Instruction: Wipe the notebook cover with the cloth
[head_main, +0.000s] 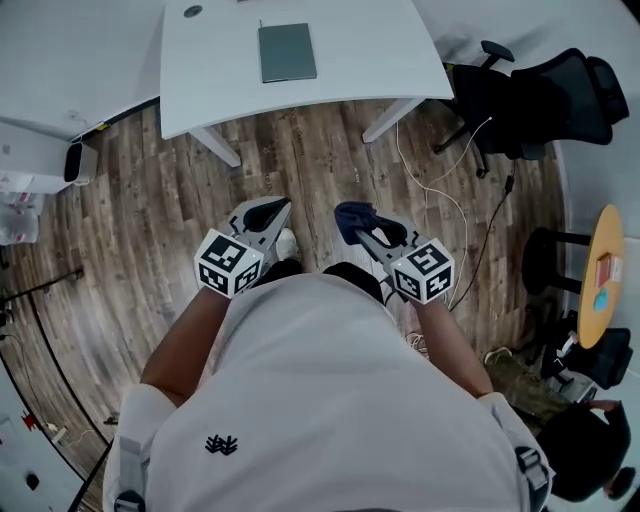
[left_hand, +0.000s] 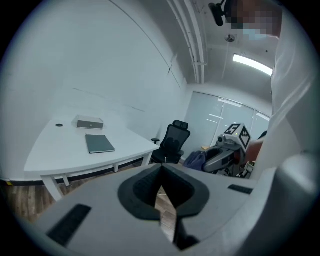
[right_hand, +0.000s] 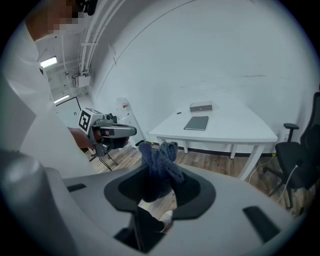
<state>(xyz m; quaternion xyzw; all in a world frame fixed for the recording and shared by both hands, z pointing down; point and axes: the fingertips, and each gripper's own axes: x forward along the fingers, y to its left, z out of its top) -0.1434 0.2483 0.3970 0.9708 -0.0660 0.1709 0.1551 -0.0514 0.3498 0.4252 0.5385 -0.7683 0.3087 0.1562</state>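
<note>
A grey-green notebook (head_main: 287, 52) lies flat on the white table (head_main: 220, 80) at the far side; it also shows as the notebook (left_hand: 100, 144) and the notebook (right_hand: 196, 123) in both gripper views. I stand on the wood floor, well back from the table. My right gripper (head_main: 350, 220) is shut on a dark blue cloth (head_main: 353, 213); in the right gripper view the cloth (right_hand: 161, 162) bunches up out of the jaws. My left gripper (head_main: 281, 209) is shut and holds nothing; it is level with the right one, a short gap apart.
A small grey box (left_hand: 90, 122) and a dark disc (head_main: 193, 11) sit on the table behind the notebook. Black office chairs (head_main: 540, 100) stand at the right, with a white cable (head_main: 440, 185) on the floor. A round yellow table (head_main: 603, 275) is at far right.
</note>
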